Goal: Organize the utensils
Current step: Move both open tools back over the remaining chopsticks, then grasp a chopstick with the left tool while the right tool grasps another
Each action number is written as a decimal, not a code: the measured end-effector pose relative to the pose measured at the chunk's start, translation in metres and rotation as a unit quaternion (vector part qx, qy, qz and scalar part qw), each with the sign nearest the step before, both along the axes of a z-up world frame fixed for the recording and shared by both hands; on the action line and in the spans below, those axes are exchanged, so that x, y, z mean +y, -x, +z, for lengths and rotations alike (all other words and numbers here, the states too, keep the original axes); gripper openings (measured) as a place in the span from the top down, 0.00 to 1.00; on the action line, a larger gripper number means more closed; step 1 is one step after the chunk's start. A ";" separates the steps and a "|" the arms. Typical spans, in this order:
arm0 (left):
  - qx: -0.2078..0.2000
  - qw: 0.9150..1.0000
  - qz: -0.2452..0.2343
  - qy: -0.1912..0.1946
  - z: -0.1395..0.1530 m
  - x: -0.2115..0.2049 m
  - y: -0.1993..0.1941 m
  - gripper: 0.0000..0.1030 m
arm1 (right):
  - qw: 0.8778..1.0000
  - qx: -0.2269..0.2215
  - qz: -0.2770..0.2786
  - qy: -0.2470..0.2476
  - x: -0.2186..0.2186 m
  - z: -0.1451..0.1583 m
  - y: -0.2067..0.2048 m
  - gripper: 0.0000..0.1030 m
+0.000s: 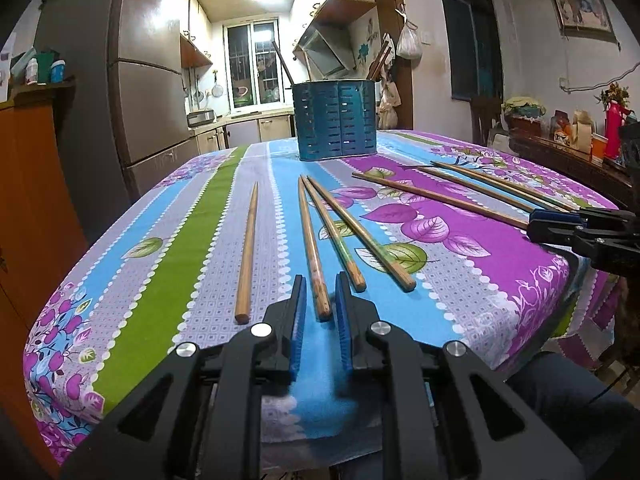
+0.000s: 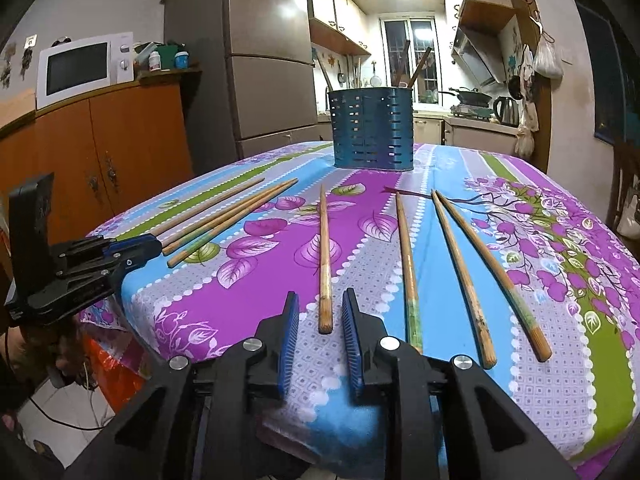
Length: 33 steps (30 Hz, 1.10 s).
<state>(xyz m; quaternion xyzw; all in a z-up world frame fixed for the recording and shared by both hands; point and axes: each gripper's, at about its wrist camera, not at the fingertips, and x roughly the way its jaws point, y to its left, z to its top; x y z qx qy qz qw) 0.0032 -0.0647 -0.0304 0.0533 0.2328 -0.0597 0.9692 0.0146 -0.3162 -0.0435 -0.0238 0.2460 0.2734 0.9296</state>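
Several wooden chopsticks lie on the flowered tablecloth (image 1: 168,264). A blue slotted utensil holder (image 1: 336,120) stands at the far side, also in the right wrist view (image 2: 372,130), with a few sticks in it. My left gripper (image 1: 321,292) is open, its jaws on either side of the near end of one chopstick (image 1: 310,240). My right gripper (image 2: 320,312) is open, its jaws flanking the near end of another chopstick (image 2: 325,256). Each gripper shows at the edge of the other's view: the right one (image 1: 560,224), the left one (image 2: 132,254).
A single chopstick (image 1: 249,248) lies left of my left gripper; two more (image 1: 348,232) lie to its right. Three chopsticks (image 2: 460,272) lie right of my right gripper. A fridge (image 1: 148,92) and an orange cabinet (image 2: 100,152) stand left of the table.
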 end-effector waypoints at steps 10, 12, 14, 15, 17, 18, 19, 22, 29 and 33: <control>-0.016 1.000 0.011 0.002 -0.003 -0.003 0.003 0.93 | 1.000 -0.024 -0.005 0.005 0.002 -0.004 0.006 0.88; -0.016 1.000 0.013 0.002 -0.002 -0.004 0.003 0.94 | 1.000 -0.029 -0.007 0.006 0.001 -0.005 0.007 0.92; -0.016 1.000 0.015 0.004 -0.002 -0.004 0.003 0.94 | 0.999 -0.035 -0.010 0.005 0.001 -0.005 0.009 0.92; -0.015 1.000 0.016 0.004 -0.001 -0.004 0.003 0.94 | 0.999 -0.036 -0.013 0.003 0.001 -0.005 0.009 0.93; -0.015 1.000 0.019 0.006 0.001 -0.003 0.004 0.94 | 0.999 -0.039 -0.021 -0.004 -0.002 -0.003 0.010 0.93; -0.017 1.000 0.020 0.006 0.002 -0.003 0.005 0.94 | 0.999 -0.042 -0.024 -0.007 -0.004 0.001 0.011 0.93; -0.019 1.000 0.021 0.006 0.005 -0.002 0.007 0.94 | 0.999 -0.046 -0.027 -0.009 -0.006 0.005 0.013 0.93; -0.036 0.999 0.021 0.009 0.020 0.000 0.012 0.95 | 0.997 -0.068 -0.028 -0.011 -0.009 0.025 0.020 0.93; -0.089 0.996 0.015 0.012 0.066 0.000 0.019 0.95 | 0.993 -0.115 -0.021 -0.006 -0.013 0.076 0.032 0.93; -0.121 0.993 0.011 0.010 0.094 0.000 0.015 0.95 | 0.993 -0.117 -0.014 0.014 -0.010 0.094 0.031 0.93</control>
